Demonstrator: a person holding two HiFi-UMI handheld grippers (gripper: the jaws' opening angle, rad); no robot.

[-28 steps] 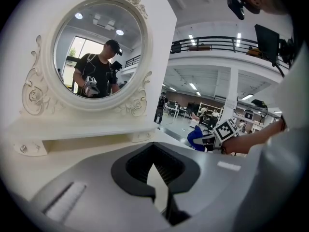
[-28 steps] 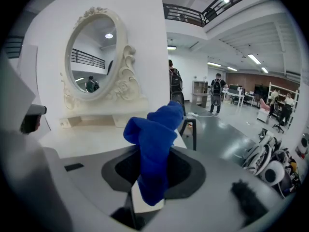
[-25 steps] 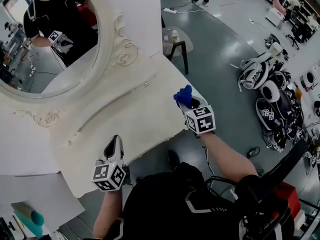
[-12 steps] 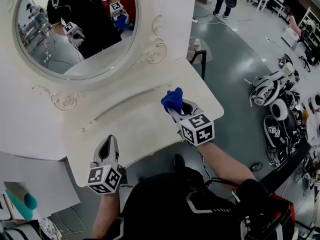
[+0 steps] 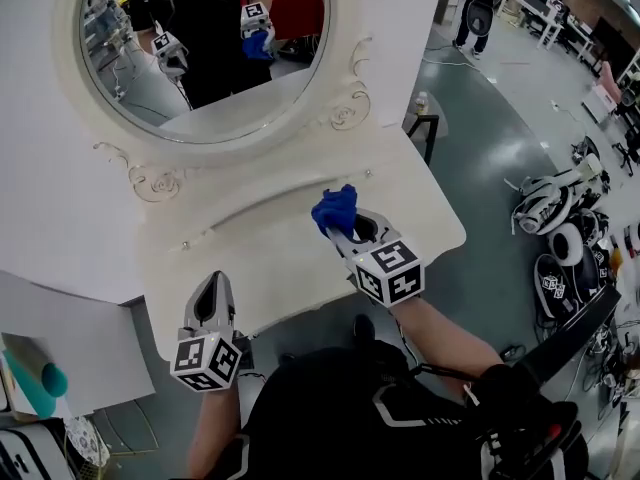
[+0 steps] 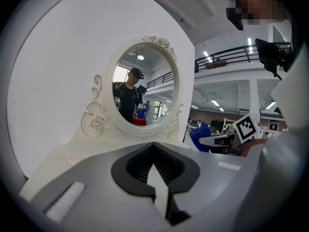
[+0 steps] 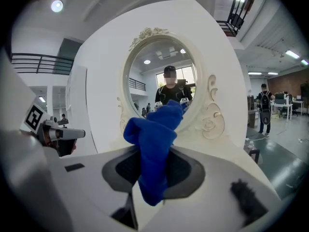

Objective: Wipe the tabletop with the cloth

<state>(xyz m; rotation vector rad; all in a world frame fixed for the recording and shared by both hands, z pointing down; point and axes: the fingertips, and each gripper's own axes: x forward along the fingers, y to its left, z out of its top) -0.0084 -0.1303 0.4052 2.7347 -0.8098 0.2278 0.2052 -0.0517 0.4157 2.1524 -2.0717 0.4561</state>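
Right gripper (image 5: 341,236) shifted inward over tabletop (image 5: 262,260), jaws pinching blue cloth (image 5: 333,210), left gripper (image 5: 212,288) jaws pressed together

Mirror (image 5: 205,48): top rim cut off by the head view's upper edge. The reflected person (image 5: 215,8) is likewise cut off above the shoulders.
Cloth (image 5: 334,211), below-right of mirror: lower end hidden between the jaws of the right gripper (image 5: 342,233), which are clamped on it.
Teal object (image 5: 35,383), far below-left of mirror: cut by frame edge, kind unclear.
Floor gear (image 5: 560,238), right of mirror: too small to identify.
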